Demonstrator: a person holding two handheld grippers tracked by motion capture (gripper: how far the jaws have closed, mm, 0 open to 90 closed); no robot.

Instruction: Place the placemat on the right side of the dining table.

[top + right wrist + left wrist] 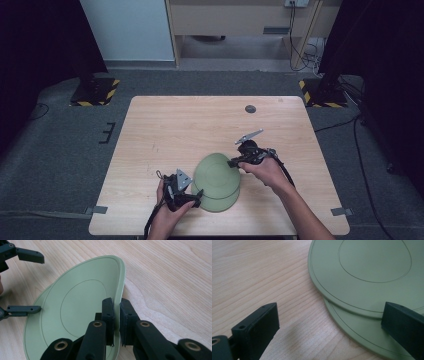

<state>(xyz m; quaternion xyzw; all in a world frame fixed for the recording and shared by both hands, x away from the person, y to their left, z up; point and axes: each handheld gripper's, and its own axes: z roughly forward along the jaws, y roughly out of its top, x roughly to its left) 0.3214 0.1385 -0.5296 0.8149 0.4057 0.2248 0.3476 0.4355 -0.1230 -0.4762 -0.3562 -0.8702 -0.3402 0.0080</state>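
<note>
Two pale green plates lie stacked and offset near the front of the wooden table (200,120). The upper plate (216,172) (362,265) (75,307) rests partly on the lower plate (220,202) (362,337). My right gripper (234,162) (117,307) is shut on the upper plate's right rim, one pad on each face. That gripped edge looks raised a little off the wood. My left gripper (197,195) (329,322) (25,282) stands open at the plates' left edge. One of its jaws hangs over bare table and the other over the plates, and neither touches them.
A small dark round mark (250,108) sits at the table's far right. Grey tape tabs (341,211) hold the table's front corners. Black-and-yellow stand bases (95,92) rest on the carpet beyond the far corners.
</note>
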